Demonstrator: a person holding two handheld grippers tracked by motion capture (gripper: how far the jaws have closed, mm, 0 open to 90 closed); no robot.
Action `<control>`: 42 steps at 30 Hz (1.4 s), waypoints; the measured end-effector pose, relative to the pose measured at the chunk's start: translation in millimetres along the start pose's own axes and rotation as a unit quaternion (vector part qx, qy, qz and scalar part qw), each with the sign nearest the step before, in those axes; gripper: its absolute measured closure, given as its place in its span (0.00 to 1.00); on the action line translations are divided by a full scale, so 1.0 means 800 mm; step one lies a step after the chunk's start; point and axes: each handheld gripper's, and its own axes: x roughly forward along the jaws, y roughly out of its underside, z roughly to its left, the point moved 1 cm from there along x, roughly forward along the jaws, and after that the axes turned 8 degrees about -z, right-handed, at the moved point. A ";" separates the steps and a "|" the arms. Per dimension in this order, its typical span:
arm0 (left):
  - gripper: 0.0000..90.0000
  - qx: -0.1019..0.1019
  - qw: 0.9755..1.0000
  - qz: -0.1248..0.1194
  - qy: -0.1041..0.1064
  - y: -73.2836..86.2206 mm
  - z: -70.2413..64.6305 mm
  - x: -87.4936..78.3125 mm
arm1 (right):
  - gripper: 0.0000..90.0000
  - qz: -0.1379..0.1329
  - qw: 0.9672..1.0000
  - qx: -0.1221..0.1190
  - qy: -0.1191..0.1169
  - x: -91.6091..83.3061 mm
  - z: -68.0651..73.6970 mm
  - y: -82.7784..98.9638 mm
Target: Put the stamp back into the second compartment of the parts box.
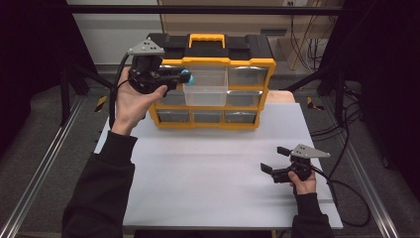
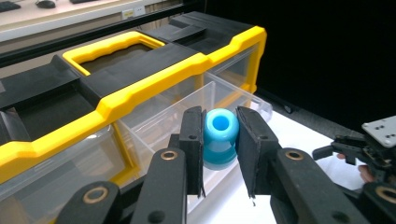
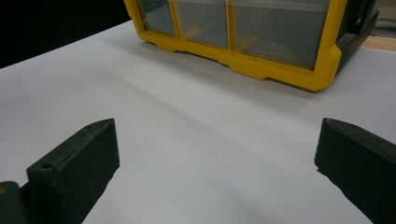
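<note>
A yellow and black drawer cabinet (image 1: 213, 89) stands at the back of the white table (image 1: 213, 173). Its clear top-middle drawer (image 1: 205, 88) is pulled out. My left gripper (image 1: 184, 77) is shut on a small blue cylinder (image 2: 220, 137) with a hole in its top, held beside the left rim of that open drawer (image 2: 187, 109). In the high view the blue cylinder (image 1: 187, 76) shows at the jaw tips. My right gripper (image 1: 275, 159) rests low over the table at the right, jaws wide open with nothing between them; its fingers (image 3: 79, 158) frame bare table.
The cabinet's lower drawers (image 3: 275, 32) are closed, as are the drawers right of the open one (image 1: 246, 75). A yellow carry handle (image 2: 112, 46) tops the cabinet. Metal frame rails (image 1: 39, 163) run along both table sides, and cables (image 1: 351, 198) trail at the right.
</note>
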 end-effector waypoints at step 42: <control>0.80 -0.001 0.999 0.047 -0.019 0.023 0.023 0.073 | 0.01 -0.001 1.000 0.002 0.001 -0.002 -0.002 0.001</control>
